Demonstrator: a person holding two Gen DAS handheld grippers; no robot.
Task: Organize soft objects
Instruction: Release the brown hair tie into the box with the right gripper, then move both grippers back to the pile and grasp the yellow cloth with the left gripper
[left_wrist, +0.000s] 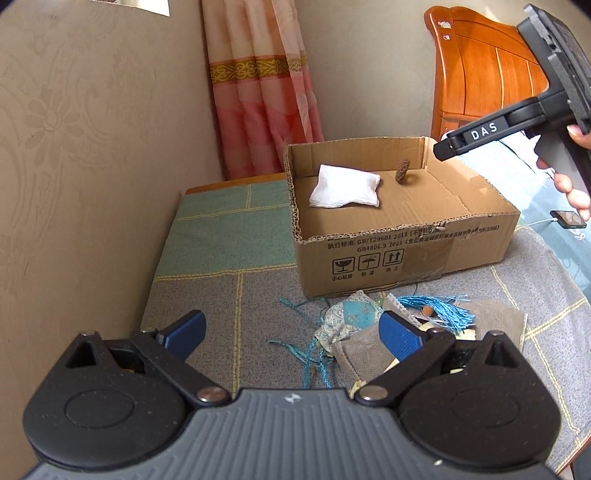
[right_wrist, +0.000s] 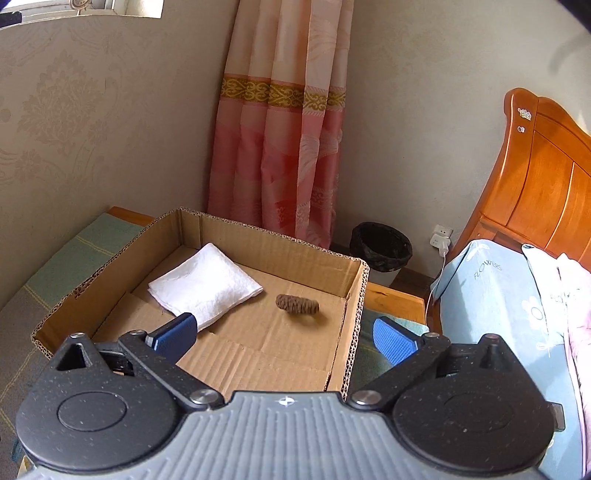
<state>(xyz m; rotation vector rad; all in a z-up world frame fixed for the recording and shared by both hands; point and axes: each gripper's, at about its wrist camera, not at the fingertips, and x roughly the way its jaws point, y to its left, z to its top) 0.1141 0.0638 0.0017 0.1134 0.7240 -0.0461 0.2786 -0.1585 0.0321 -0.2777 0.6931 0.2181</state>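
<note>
An open cardboard box (left_wrist: 369, 254) stands on a grey and green patterned mat (left_wrist: 221, 266). Inside it lie a white folded cloth (left_wrist: 345, 186) and a small brown knitted roll (left_wrist: 402, 171). In front of the box sits a heap of fabric pouches (left_wrist: 354, 317) with blue tassels (left_wrist: 439, 310) and loose blue cords. My left gripper (left_wrist: 293, 328) is open just above and in front of this heap, with nothing between its fingers. My right gripper (right_wrist: 286, 328) is open over the near edge of the box (right_wrist: 356, 325), above the white cloth (right_wrist: 207, 284) and the brown roll (right_wrist: 297, 304), holding nothing.
A wall runs close along the left. A pink curtain (left_wrist: 262, 92) hangs behind the box. A wooden headboard (left_wrist: 487, 74), blue bedding (right_wrist: 491, 295), a black bin (right_wrist: 380, 247) and a phone (left_wrist: 567, 218) are to the right. A hand (left_wrist: 576, 192) holds the right tool.
</note>
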